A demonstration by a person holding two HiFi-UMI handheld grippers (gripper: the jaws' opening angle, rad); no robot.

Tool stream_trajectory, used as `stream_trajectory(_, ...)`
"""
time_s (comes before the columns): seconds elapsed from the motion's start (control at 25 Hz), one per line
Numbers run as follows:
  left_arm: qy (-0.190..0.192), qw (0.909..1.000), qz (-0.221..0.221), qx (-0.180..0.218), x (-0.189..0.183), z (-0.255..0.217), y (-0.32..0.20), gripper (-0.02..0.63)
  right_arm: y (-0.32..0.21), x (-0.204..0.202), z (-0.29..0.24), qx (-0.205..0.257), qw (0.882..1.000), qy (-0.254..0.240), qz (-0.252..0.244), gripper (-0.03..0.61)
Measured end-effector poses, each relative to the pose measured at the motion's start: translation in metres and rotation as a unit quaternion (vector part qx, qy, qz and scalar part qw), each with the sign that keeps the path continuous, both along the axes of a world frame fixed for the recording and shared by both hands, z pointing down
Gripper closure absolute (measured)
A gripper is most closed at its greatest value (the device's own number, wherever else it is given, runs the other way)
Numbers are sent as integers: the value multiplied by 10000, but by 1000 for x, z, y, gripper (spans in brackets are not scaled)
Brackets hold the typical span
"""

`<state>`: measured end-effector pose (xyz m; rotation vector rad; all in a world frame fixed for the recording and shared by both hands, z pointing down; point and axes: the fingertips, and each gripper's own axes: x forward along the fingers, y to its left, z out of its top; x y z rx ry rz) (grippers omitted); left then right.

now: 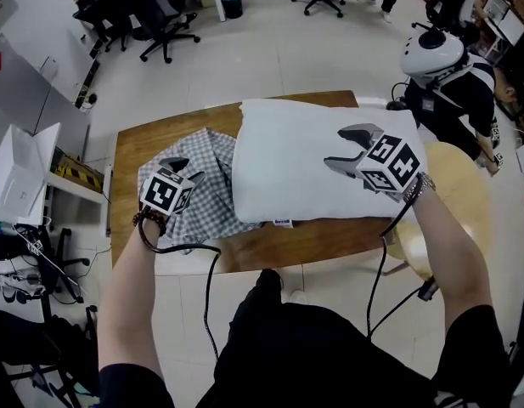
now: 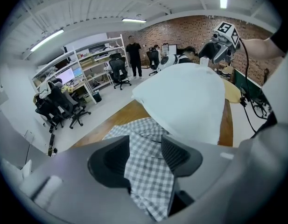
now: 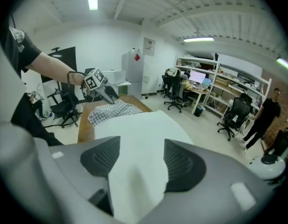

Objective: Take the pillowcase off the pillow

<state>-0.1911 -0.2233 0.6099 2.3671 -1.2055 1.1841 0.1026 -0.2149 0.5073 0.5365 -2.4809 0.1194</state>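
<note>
A bare white pillow (image 1: 304, 160) lies across the wooden table (image 1: 278, 249). To its left the grey checked pillowcase (image 1: 202, 189) lies crumpled, touching the pillow's left end. My left gripper (image 1: 178, 165) hovers over the pillowcase, jaws apart. In the left gripper view the checked cloth (image 2: 148, 171) shows in the gap of that gripper (image 2: 146, 150), and the pads do not press it. My right gripper (image 1: 338, 149) hangs open over the pillow's right part. In the right gripper view the pillow (image 3: 134, 134) fills the gap of the open jaws (image 3: 141, 148).
A round wooden stool (image 1: 465, 185) stands off the table's right end, with a figure in black and a white helmet (image 1: 431, 53) behind it. Office chairs (image 1: 160, 15) stand on the floor beyond. A white box (image 1: 24, 172) sits at the left. Cables hang from both grippers.
</note>
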Motion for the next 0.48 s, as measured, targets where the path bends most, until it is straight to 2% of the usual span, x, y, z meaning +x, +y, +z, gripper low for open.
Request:
stream_trajectory(0.16, 348, 9990, -268, 103, 31, -1, 40, 396, 41, 12, -3, 68, 9978, -557, 347, 284)
stream_trajectory(0.28, 395, 9985, -353, 151, 52, 5, 66, 396, 64, 17, 6, 45, 9946, -850, 596, 284)
stream_trajectory(0.48, 854, 9932, -786, 125, 75, 15, 91, 396, 92, 13, 27, -388, 9842, -1397, 1013, 284)
